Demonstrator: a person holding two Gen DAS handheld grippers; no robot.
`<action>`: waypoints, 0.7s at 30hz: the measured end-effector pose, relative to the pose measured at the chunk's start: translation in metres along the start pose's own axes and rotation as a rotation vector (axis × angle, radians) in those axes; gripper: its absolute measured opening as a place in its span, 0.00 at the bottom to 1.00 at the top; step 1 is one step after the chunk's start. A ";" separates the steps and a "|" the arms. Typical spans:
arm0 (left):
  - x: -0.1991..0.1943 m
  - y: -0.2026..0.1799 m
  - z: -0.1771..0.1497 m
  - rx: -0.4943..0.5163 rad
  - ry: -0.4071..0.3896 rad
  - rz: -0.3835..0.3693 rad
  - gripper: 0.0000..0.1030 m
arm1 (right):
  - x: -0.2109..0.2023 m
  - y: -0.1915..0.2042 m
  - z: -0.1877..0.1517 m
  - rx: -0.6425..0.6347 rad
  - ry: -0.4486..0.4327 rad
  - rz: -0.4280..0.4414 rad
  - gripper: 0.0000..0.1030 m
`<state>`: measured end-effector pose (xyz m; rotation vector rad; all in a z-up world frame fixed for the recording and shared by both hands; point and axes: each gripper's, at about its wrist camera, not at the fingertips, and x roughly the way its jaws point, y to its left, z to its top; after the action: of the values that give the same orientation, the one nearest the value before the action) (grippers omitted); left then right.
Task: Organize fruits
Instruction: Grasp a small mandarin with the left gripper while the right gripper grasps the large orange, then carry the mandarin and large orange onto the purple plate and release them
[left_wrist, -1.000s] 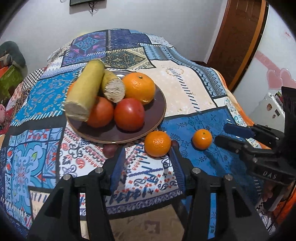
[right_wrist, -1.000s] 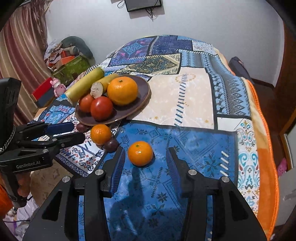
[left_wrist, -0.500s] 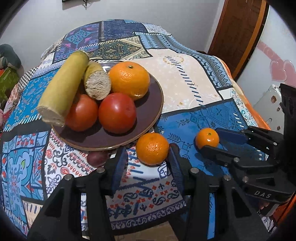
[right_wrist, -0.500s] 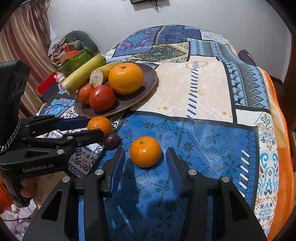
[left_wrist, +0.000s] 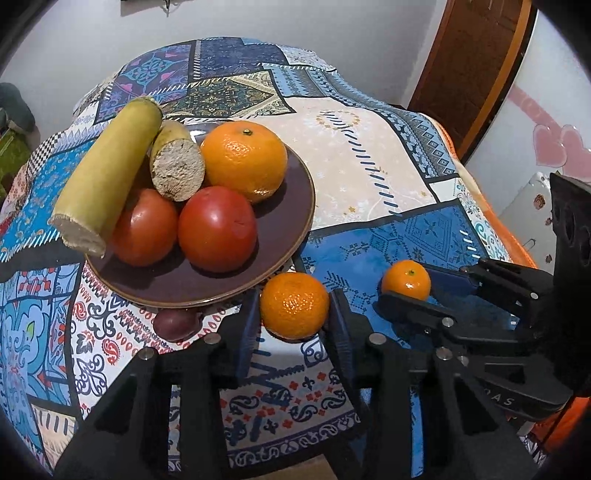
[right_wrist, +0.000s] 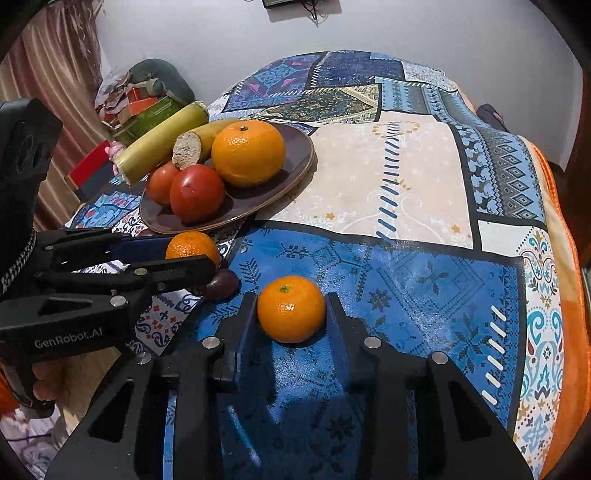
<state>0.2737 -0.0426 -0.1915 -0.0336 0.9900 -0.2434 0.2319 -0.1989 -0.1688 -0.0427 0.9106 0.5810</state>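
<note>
Both my grippers, left (left_wrist: 293, 314) and right (right_wrist: 291, 314), now closer, jaws closing around small round orange mandarins (left_wrist: 294, 305) (right_wrist: 291, 308); off-centre squeeze risks rolling.

The dark purple fruit (left_wrist: 173, 324) is half hidden in the left wrist view, its top tucked under the plate (left_wrist: 295, 206) rim; in the right wrist view the left gripper (right_wrist: 210, 254) covers part of it and the lower half of the near tangerine (right_wrist: 192, 248). The rear tomato (right_wrist: 160, 182) sits mostly behind the front one. The right gripper (left_wrist: 406, 291) hides the base of the far tangerine (left_wrist: 405, 278). Whether either gripper's pads touch the fruit between the closing jaws cannot be told
</note>
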 end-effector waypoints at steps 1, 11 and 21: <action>-0.001 0.000 0.000 -0.002 -0.006 0.012 0.37 | -0.001 0.000 0.000 0.003 -0.002 0.005 0.32; -0.027 -0.001 0.002 0.004 -0.064 0.015 0.37 | -0.020 0.004 0.016 -0.019 -0.052 -0.004 0.32; -0.059 0.011 0.022 0.004 -0.144 0.025 0.37 | -0.030 0.017 0.052 -0.056 -0.131 -0.014 0.32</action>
<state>0.2629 -0.0212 -0.1324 -0.0346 0.8460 -0.2168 0.2474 -0.1835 -0.1100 -0.0610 0.7661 0.5890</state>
